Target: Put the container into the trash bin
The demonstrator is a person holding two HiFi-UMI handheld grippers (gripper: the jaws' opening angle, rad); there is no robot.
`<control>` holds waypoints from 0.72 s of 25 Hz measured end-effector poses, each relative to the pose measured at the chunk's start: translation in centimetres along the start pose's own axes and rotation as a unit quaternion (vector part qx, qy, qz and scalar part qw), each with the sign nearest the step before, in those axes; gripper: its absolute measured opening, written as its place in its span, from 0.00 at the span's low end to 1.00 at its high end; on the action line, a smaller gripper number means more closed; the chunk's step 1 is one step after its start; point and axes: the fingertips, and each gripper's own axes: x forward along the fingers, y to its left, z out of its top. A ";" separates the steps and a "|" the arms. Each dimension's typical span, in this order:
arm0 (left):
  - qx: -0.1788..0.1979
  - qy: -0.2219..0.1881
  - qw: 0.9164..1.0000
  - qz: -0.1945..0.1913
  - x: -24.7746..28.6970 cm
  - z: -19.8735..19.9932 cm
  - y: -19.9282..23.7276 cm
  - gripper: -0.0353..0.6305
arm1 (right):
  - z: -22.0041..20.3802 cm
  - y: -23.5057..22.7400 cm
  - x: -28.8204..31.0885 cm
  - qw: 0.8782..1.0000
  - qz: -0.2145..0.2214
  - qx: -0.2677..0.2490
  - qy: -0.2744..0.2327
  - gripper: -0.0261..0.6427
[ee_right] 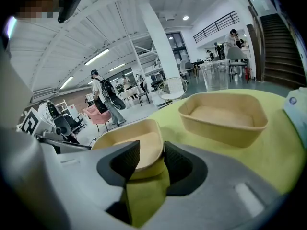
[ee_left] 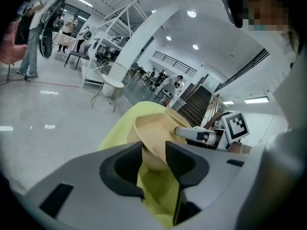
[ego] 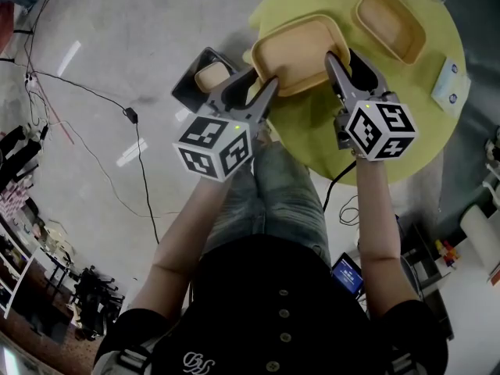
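Left gripper pinched on near-left rim of container; right gripper closing over near-right rim, wall between pads, not clamped yet. Two-sided hold probably to keep the wide shallow container level. It sits at yellow table edge. Trash bin just left, lower. Second container farther back

Head view: I look steeply down from above.
Gripper views: close behind own jaws, facing forward.
Shared: nearer container, all three.
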 end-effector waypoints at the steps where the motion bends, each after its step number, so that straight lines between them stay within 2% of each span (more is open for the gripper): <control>1: -0.001 -0.001 1.000 -0.004 -0.1 0.0 0.1 0.28 | 0.0 0.1 0.0 1.000 0.000 0.000 -0.002 0.27; 9: -0.005 -0.017 1.000 -0.009 -1.2 0.4 0.3 0.28 | 0.3 1.0 -0.7 1.000 -0.008 -0.013 -0.010 0.21; 18: -0.016 -0.032 0.999 0.011 -4.7 -0.2 2.4 0.28 | -0.6 4.8 -0.2 1.000 0.018 -0.024 -0.004 0.17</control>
